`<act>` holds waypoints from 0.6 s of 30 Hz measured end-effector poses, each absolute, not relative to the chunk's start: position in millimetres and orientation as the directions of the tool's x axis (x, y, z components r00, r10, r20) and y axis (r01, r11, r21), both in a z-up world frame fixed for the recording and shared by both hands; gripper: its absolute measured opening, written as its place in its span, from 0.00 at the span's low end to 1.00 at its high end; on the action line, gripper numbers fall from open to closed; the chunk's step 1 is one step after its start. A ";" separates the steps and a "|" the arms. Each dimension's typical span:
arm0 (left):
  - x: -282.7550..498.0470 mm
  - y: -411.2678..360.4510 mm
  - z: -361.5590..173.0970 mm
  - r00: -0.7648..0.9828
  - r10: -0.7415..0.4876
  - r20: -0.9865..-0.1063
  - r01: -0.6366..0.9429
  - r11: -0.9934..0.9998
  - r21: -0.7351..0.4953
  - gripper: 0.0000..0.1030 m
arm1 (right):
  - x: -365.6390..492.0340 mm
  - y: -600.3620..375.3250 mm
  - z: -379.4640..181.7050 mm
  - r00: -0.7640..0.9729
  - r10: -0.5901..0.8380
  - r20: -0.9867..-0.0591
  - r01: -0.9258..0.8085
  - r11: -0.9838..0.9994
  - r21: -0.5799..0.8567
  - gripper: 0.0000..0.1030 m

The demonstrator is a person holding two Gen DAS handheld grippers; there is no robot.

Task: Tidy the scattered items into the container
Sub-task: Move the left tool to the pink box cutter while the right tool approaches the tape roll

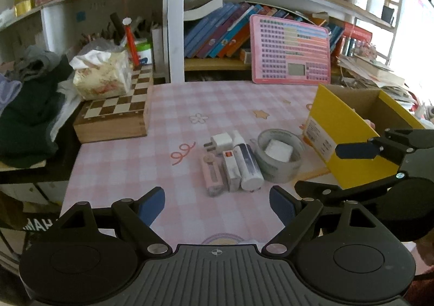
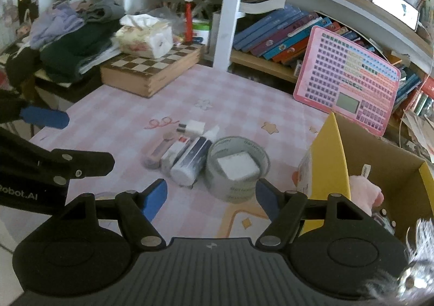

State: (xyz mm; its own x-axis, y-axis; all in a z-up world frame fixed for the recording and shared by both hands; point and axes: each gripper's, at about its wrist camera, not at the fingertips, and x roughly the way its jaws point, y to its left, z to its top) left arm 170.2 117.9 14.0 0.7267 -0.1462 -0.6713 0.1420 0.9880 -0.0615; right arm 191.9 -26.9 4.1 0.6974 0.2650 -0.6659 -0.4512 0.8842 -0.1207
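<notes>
A yellow cardboard box (image 1: 333, 127) stands open at the right of the pink checked table; it also shows in the right wrist view (image 2: 328, 159), with a pink soft toy (image 2: 363, 192) inside. Beside it lie a tape roll (image 1: 279, 154) (image 2: 238, 167) with a white block inside, a white bottle (image 1: 248, 165) (image 2: 192, 162), a small white box (image 1: 230, 170), a pink stick (image 1: 211, 176) and a white plug (image 1: 221, 140) (image 2: 194, 127). My left gripper (image 1: 217, 204) is open and empty just before the items. My right gripper (image 2: 211, 197) is open and empty before the tape roll.
A wooden chessboard box (image 1: 116, 116) with a tissue pack (image 1: 101, 78) stands back left, next to piled clothes (image 1: 29, 105). A pink keyboard toy (image 1: 290, 51) leans on the bookshelf behind. The table's front edge is near both grippers.
</notes>
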 end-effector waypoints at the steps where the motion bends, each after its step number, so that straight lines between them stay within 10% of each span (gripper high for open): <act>1: 173.9 118.3 12.3 0.725 -0.142 -0.674 0.136 0.989 -0.063 0.82 | 196.0 -27.3 3.8 0.700 0.263 -0.664 -0.444 0.889 -0.115 0.68; 18: 235.1 116.0 -27.0 0.658 -0.122 -0.743 0.129 0.990 -0.048 0.68 | 277.8 -20.0 -20.6 0.654 0.180 -0.735 -0.379 0.918 -0.112 0.82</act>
